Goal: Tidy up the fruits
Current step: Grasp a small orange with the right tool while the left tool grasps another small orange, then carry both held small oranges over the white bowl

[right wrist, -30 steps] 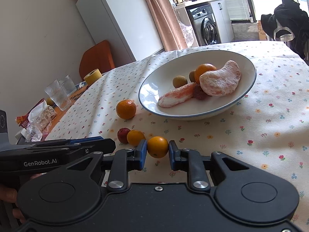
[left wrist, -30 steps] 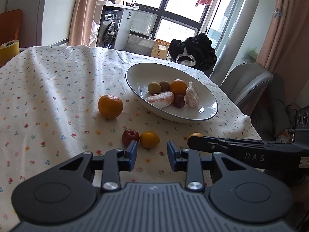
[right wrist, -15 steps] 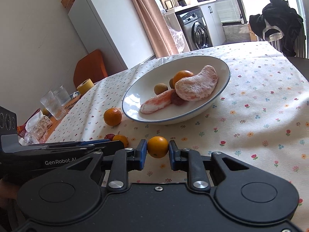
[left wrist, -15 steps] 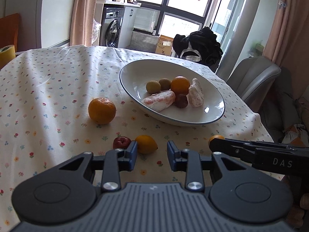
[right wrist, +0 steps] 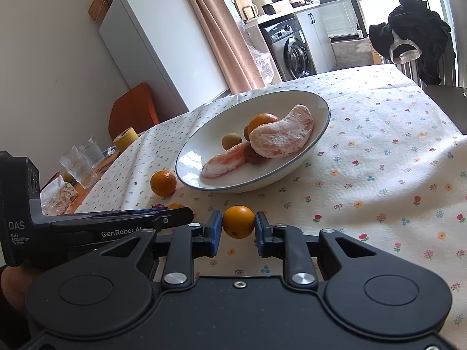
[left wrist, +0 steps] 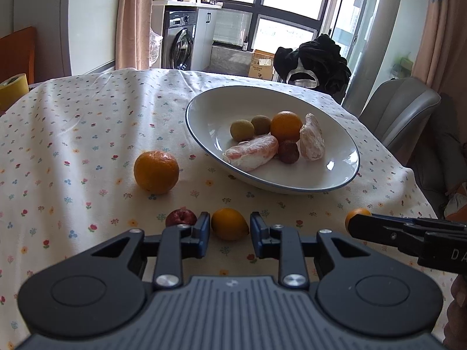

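Observation:
A white bowl on the flowered tablecloth holds peeled pomelo segments, an orange and small fruits. My right gripper is shut on a small orange fruit and holds it just above the cloth, in front of the bowl; it also shows in the left wrist view. My left gripper is open, its fingers on either side of a yellow-orange fruit on the cloth. A small red fruit lies beside its left finger. A larger orange sits left of the bowl.
Drinking glasses, a yellow tape roll and a snack bag stand at the table's left end. A grey chair stands beyond the right edge. Dark clothes hang behind the table.
My right gripper has lifted the small orange fruit off the cloth and drawn back from the bowl. My left gripper has moved so the yellow-orange fruit now lies between its fingers.

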